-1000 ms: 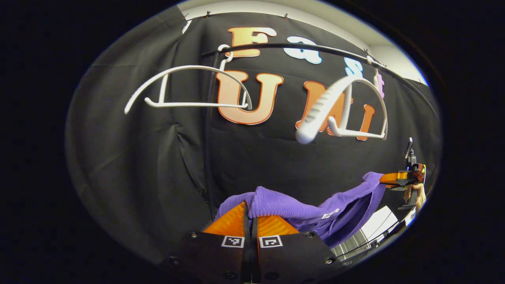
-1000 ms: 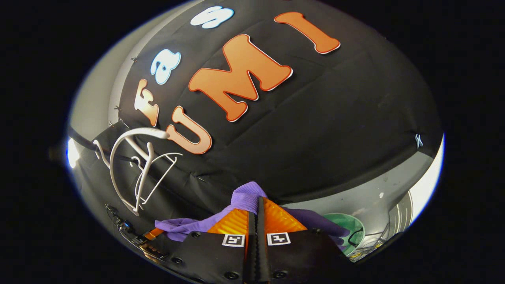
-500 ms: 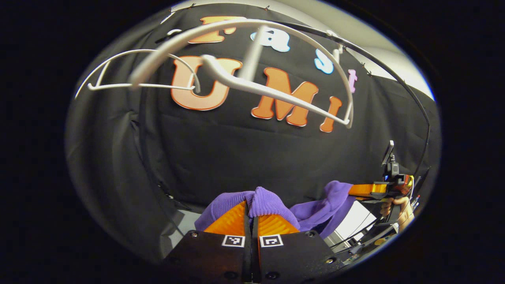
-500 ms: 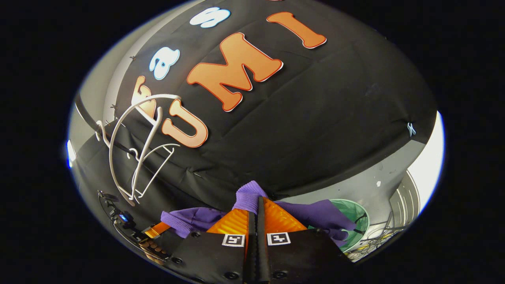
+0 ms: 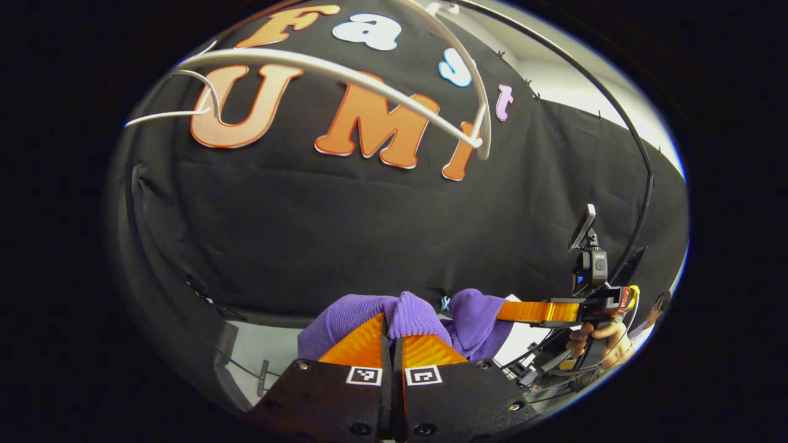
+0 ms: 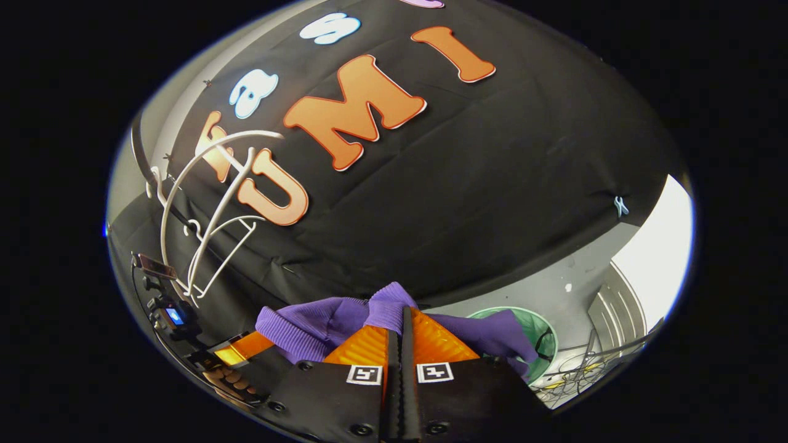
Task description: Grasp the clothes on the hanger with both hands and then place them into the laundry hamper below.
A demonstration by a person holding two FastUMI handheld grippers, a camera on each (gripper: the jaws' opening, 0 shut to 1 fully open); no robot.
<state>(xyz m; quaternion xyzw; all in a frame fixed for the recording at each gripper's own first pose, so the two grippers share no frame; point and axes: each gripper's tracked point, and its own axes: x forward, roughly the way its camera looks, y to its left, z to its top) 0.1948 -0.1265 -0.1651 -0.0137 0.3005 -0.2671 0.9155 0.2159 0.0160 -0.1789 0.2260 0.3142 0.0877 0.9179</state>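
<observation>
Two grippers are clenched on the purple ribbed-knit garment: the left gripper at 6 o'clock in its view, the right gripper likewise. The garment hangs free of the white plastic hangers. Lower both together over the green mesh hamper at 4 o'clock, then release.

Recording booth: black cloth wall
</observation>
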